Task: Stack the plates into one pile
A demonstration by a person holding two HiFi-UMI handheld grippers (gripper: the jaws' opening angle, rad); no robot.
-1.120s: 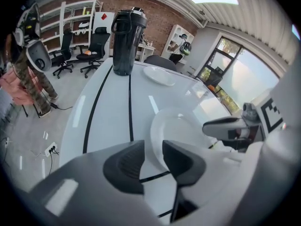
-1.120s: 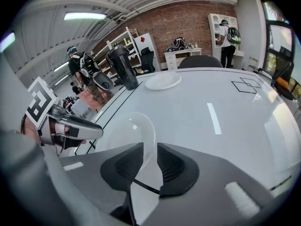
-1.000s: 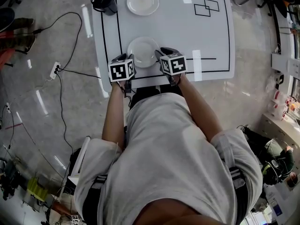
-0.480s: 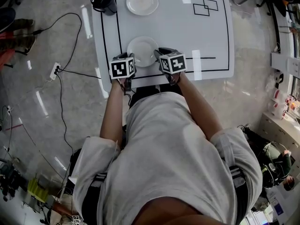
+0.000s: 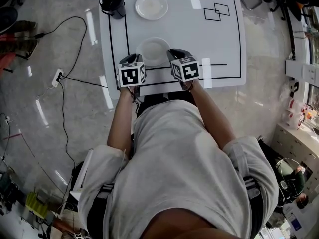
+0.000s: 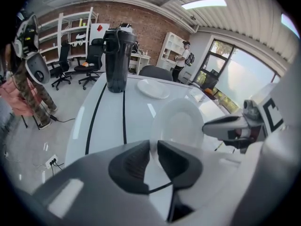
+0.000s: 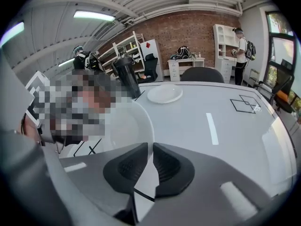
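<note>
My left gripper point(image 6: 154, 147) and right gripper point(image 7: 151, 149) have both just been closing, and each now stands narrow with the rim of the near plate point(image 5: 153, 50) between its pads. The left pinches the plate's left edge, the right its right edge. That plate sits in the middle of the head view, at the table's point(image 5: 219, 39) near edge. It looks barely raised off the top, though I cannot be sure of the gap. The far plate point(image 5: 151, 6) lies flat at the upper middle of that view, straight beyond the held one and well apart from it. The carry therefore runs up the frame, square to the line between my two grips. Being round, neither plate has a long axis to align, and both hands are about equally far from the target. A bottle point(image 5: 112, 1) stands just beside the far plate on its left, so I judge my left side passes closer to it. Both plates are white, glossy and shallow with thin raised rims, probably slick under the ribbed dark pads. The table is smooth white with black lines.
</note>
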